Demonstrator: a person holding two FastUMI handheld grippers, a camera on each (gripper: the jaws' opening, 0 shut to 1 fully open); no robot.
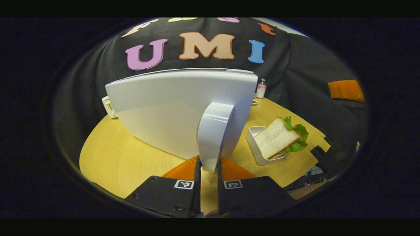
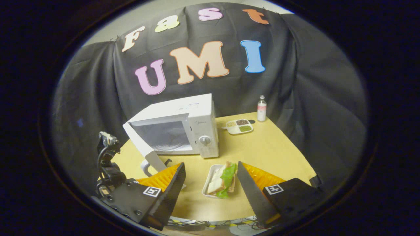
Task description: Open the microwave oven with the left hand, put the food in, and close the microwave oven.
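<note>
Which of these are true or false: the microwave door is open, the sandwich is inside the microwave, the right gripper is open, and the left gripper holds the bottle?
1. The microwave door is open. True.
2. The sandwich is inside the microwave. False: it sits in a white tray on the table.
3. The right gripper is open. True: its fingers stand wide apart on either side of the sandwich.
4. The left gripper holds the bottle. False: it is closed on the door handle.
</note>
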